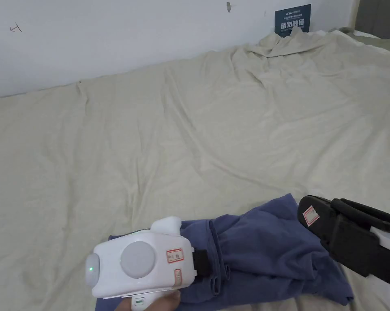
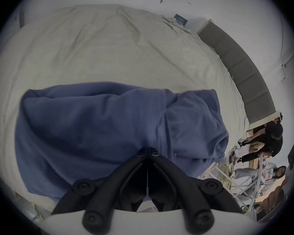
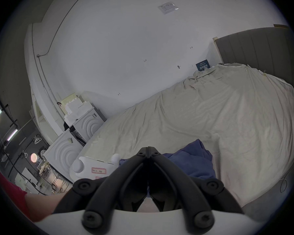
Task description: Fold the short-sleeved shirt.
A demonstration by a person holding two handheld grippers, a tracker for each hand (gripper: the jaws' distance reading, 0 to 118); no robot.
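While bunched on the sheet [image 1: 190, 121], blue shirt [image 1: 263, 247]; left gripper [image 2: 148, 151] fingers pinching it, right gripper [image 3: 148, 149] fingers closed, empty.

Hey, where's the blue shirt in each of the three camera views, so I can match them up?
Head view: blue shirt, bottom centre-right, crumpled on the beige sheet.
Left gripper view: shirt across the middle, just past the fingers.
Right gripper view: shirt, low centre, behind the fingers.
Shared landmark: the dark blue wall sign.
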